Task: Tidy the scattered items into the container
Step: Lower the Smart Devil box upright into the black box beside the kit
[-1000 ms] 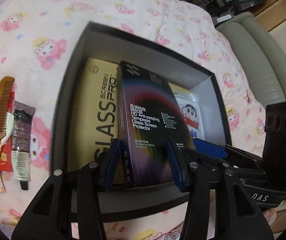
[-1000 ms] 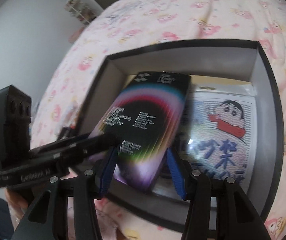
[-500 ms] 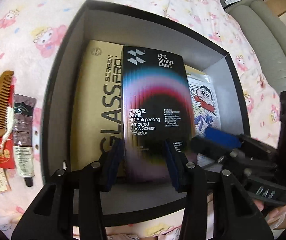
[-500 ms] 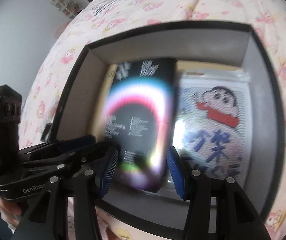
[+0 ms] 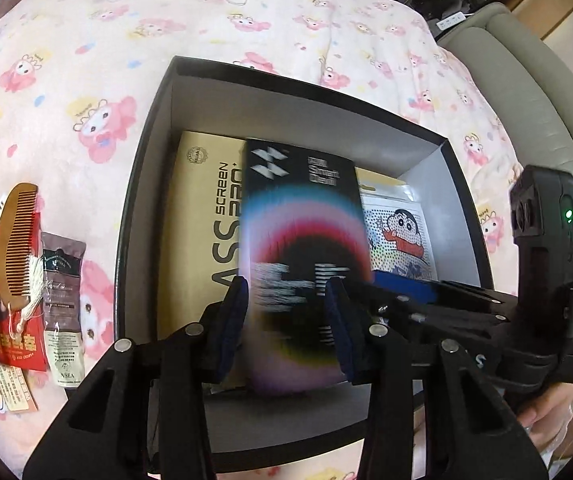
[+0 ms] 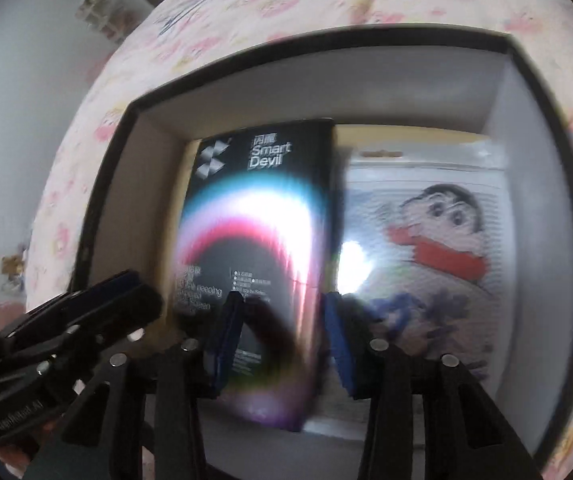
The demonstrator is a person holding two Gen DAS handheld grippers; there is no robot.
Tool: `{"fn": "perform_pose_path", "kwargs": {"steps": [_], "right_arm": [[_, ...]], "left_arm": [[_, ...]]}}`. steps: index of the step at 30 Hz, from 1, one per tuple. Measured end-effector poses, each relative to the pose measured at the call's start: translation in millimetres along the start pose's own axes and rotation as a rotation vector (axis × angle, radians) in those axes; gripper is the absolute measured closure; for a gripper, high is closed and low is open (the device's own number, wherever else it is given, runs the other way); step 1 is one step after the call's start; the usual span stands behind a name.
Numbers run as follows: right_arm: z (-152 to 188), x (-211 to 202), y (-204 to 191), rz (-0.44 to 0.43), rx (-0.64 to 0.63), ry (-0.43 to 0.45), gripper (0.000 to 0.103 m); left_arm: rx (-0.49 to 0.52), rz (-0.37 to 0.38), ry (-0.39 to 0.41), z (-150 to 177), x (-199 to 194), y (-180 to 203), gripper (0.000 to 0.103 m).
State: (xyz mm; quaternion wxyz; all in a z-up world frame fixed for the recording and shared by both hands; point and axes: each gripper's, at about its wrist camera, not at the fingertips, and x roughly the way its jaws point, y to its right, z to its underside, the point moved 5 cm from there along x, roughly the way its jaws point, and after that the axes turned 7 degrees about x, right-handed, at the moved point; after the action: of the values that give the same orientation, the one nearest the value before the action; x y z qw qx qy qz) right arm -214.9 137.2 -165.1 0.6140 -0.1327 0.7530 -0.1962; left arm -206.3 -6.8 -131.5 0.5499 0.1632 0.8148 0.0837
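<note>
Lying beside the box [image 5: 146, 184], a comb [image 5: 16, 240] and sachets [image 5: 62, 308] are left; the black carton [image 5: 306, 264] is straddled by both grippers [image 5: 286, 328] [image 6: 282, 340], whose jaws have just been closing, grip unclear.

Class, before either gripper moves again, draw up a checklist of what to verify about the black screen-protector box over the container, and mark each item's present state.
1. Black box is over the open container, not the bedspread: ok.
2. It sits between the left gripper pads: ok.
3. The pads grip it firmly: cannot tell, blurred.
4. Right gripper straddles the same box: ok.
5. Box lies flat: not ok, tilted.
6. Comb and tube packed: not ok, still outside.
</note>
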Motion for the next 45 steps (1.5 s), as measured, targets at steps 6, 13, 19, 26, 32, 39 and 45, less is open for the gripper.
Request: {"fn": "perform_pose_path", "kwargs": {"steps": [6,13,19,26,32,39,45], "right_arm": [[-12,-29,16,0.124,0.031,0.146,0.069],[-31,-40,19,0.150,0.052,0.151,0.069],[-43,-41,10,0.224,0.028,0.183,0.069],[-59,-20,6,0.244,-0.022,0.113,0.068],[-82,-7,-7,0.261,-0.092,0.137,0.068],[-88,25,-2,0.254,-0.096,0.078,0.068],[-93,30,6,0.311,-0.088,0.083,0.068]], "left_arm": [[0.037,0.027,-0.009,-7,15,14,0.064],[0.127,0.004,-0.057,-17,36,39,0.064],[0.180,-0.175,-0.123,-19,53,41,0.061],[0.102,-0.223,-0.185,-25,53,3,0.066],[0.057,-0.098,-0.082,-62,42,-4,0.066],[0.042,-0.140,-0.053,-112,68,-18,0.067],[0.046,-0.221,-0.151,-109,81,-32,0.070]]}}
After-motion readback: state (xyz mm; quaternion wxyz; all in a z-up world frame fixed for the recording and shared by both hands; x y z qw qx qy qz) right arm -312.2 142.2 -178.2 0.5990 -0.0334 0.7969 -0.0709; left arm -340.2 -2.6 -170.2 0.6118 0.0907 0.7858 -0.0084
